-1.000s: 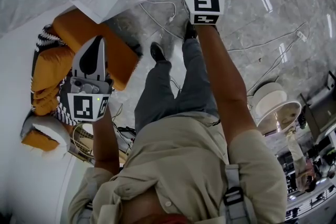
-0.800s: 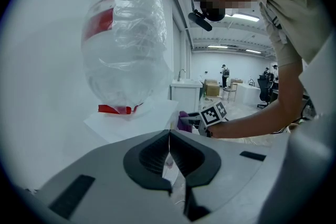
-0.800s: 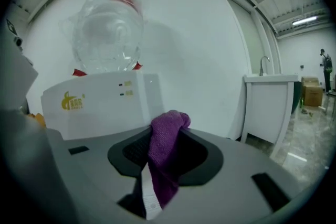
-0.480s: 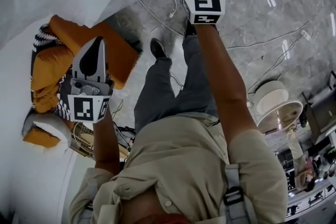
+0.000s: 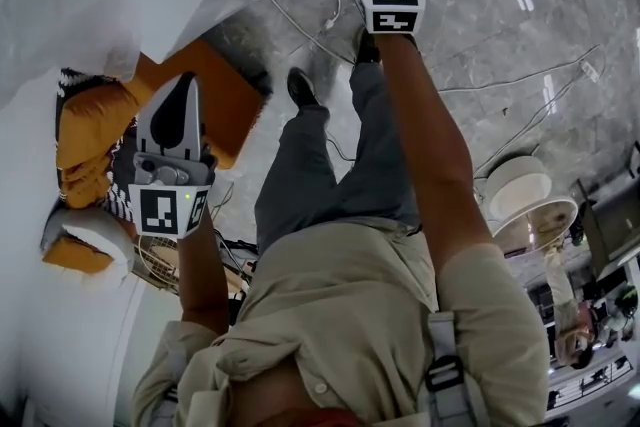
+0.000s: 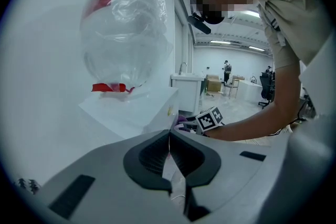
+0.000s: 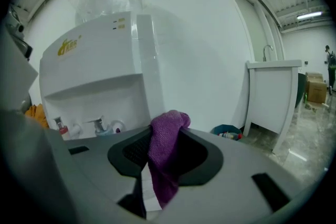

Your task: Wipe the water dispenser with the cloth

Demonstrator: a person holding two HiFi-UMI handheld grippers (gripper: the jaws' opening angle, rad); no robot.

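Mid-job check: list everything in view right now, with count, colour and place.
water dispenser: one, white, against the wall
water bottle: one, clear with red band, atop the dispenser
taps: at least two, red and blue, in the dispenser's recess
cloth: one, purple, between the right gripper's jaws
cushions: several, orange, by the wall
cabinet: one, white, right of the dispenser
cables: several, white, on the grey floor
left gripper: shut, empty
right gripper: shut on the cloth

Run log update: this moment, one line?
right hand-held gripper shut on cloth | left hand-held gripper shut, empty | water dispenser ahead
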